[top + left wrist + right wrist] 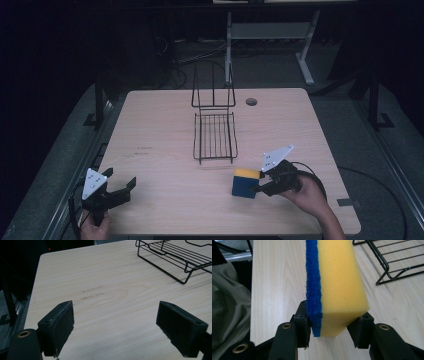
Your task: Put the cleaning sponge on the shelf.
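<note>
Right gripper [334,327] is clamping its jaws on the near end of the sponge [337,282], most of it overhanging beyond the jaws above the worktop [165,165], so it risks pivoting loose; left gripper [115,325] is idling, jaws apart.

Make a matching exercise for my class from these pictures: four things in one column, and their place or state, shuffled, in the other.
Things:
1. sponge
2. wire rack
3. left gripper
4. table hole

Places or states:
A. open, holding nothing
B. mid-table, empty
C. at the far edge, right of the rack
D. clamped in the right gripper

Pairs: 1-D, 2-B, 3-A, 4-C
</note>
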### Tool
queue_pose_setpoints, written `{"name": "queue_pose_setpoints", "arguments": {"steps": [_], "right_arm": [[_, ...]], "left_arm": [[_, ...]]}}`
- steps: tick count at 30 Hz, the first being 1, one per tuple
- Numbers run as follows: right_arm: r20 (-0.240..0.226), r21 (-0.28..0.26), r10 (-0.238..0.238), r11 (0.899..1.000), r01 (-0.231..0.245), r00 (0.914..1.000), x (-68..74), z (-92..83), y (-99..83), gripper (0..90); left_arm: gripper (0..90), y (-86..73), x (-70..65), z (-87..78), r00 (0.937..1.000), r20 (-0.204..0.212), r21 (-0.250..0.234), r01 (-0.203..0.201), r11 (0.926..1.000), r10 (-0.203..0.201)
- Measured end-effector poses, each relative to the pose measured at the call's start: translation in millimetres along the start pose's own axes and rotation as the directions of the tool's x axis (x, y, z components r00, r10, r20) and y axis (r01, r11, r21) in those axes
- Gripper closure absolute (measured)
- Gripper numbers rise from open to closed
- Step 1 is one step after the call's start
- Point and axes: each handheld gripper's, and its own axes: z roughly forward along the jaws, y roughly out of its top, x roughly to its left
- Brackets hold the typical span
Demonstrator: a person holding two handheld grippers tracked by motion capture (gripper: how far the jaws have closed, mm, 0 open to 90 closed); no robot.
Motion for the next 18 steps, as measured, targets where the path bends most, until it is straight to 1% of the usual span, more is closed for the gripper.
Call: {"name": "queue_pose_setpoints", "arguments": {"steps": [1,4,5,7,8,9,11,14,18], "right_arm": [[-0.001,0.004,0.012,1.0,-0.012,0.9999,0.0,-0.5,0.9,56.2],[-0.006,0.01,0.003,1.0,-0.003,1.0,-1.6,-1.4,4.2,56.2],[-0.006,0.011,-0.007,1.0,0.007,1.0,-2.4,-1.3,5.3,56.2],[-0.01,0.016,-0.004,1.0,0.004,0.9999,-3.2,-1.6,9.1,56.2],[-0.011,0.008,-0.009,1.0,0.009,0.9999,-4.0,-1.8,10.3,56.2],[-0.015,0.007,-0.003,1.0,0.003,0.9999,-4.1,-2.3,11.4,56.2],[-0.018,0.002,-0.012,1.0,0.013,0.9998,-5.7,-2.5,14.3,56.2],[-0.022,-0.001,-0.013,1.0,0.013,0.9997,-7.5,-3.4,18.0,56.2],[-0.024,-0.012,-0.014,1.0,0.014,0.9996,-11.1,-5.2,20.0,56.2]], "left_arm": [[14.1,0.1,-0.1,0.1,1.0,-0.001,-0.001,0.0,1.0,0.0],[14.1,0.3,0.1,-0.2,1.0,0.001,0.002,0.001,1.0,-0.001],[14.1,0.3,0.0,0.1,1.0,0.0,0.001,0.002,1.0,-0.002],[14.1,0.4,-0.2,0.0,1.0,0.0,0.002,0.0,1.0,0.0],[14.1,0.4,-0.2,0.0,1.0,0.001,0.001,0.001,1.0,-0.001],[14.1,0.4,-0.3,0.0,1.0,0.001,0.0,0.001,1.0,-0.001],[14.1,0.4,-0.2,0.2,1.0,0.003,0.002,-0.001,1.0,0.001],[14.1,0.5,0.0,0.3,1.0,0.002,0.0,0.005,1.0,-0.005],[14.1,0.4,-0.1,0.4,1.0,0.003,0.001,0.001,1.0,-0.001]]}}
